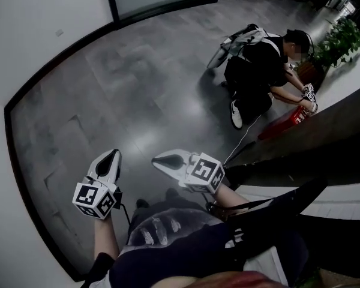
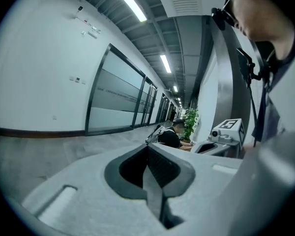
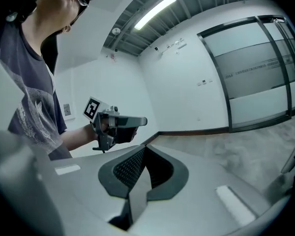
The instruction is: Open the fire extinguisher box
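A red box [image 1: 283, 123] sits low against the wall at the right, far from me. Another person [image 1: 258, 62] crouches beside it with their own marked gripper [image 1: 309, 92] near it. My left gripper [image 1: 112, 156] hangs over the grey floor in front of my body, shut with nothing in it. My right gripper [image 1: 158, 159] is level with it a short way to the right, also shut and empty. In the left gripper view the jaws [image 2: 148, 146] meet and point down the corridor toward that person [image 2: 169, 134]. The right gripper's jaws [image 3: 145, 149] meet too, and the left gripper [image 3: 115, 124] shows beyond them.
A grey tiled floor [image 1: 138, 89] stretches ahead, bounded by a white wall with a black skirting [image 1: 24, 95] on the left. A potted plant [image 1: 342, 41] stands at the far right. Glass partitions [image 2: 118, 97] line the corridor. A thin cable [image 1: 243, 140] runs across the floor.
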`<state>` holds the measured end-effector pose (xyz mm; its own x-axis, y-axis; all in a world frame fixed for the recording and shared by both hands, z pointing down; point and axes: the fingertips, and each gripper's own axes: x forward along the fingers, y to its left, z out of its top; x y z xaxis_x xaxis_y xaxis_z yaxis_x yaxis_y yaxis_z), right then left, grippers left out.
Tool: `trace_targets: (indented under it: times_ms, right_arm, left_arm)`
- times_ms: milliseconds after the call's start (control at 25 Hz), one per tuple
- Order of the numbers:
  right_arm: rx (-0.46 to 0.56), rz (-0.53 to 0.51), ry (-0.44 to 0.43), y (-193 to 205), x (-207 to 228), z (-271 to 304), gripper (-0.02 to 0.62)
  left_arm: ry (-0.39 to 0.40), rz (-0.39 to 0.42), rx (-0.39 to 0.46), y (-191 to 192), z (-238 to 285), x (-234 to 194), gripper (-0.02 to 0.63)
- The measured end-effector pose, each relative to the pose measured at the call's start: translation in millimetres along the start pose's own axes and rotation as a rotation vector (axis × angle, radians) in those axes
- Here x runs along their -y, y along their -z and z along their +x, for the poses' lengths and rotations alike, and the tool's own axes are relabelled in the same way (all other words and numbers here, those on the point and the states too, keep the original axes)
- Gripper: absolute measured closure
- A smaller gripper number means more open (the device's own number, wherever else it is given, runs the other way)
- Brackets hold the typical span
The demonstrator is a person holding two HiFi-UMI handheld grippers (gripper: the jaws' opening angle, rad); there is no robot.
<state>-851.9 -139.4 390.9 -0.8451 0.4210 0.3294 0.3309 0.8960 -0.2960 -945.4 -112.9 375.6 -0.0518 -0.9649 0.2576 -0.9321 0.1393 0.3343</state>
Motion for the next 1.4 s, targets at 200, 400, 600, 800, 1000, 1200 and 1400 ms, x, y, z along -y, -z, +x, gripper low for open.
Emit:
trace_targets:
  times_ms: [200, 400, 600, 800, 1000, 1200, 1400]
  right_arm:
    - [-0.002, -0.021, -0.049, -14.7, -0.3, 40.6, 0.594]
    - [-0.018, -0.038, -0.039, -31.0, -5.0, 98.1, 0.594]
    - [-0.047, -0.022, -0.047, -39.9, -19.3, 151.1, 0.594]
    - [-0.070, -0.020, -0.031, -47.8, -13.3, 193.2, 0.594]
    - [-0.065, 0.036, -0.017, -48.5, 3.5, 208.9, 0.594]
    - [-0.050, 0.154, 0.004, -43.9, 58.8, 196.2, 0.594]
    - [-0.047, 0.204, -0.052, -56.4, 114.6, 180.4, 0.595]
  left_arm:
    - [-0.077, -0.016, 0.015, 5.8, -26.3, -44.3, 0.604]
    - [-0.111, 0.010, 0.033, -4.3, -56.6, -104.3, 0.604]
    - [-0.098, -0.032, 0.038, -6.6, -79.4, -160.8, 0.604]
    - [-0.057, -0.057, 0.032, -0.9, -74.1, -199.2, 0.604]
    - [-0.034, -0.020, -0.005, -0.4, -64.8, -214.4, 0.604]
    - [-0.053, -0.017, 0.027, -13.5, -36.6, -218.3, 0.604]
    - [-0.065, -0.015, -0.013, -31.6, 22.1, -190.1, 0.604]
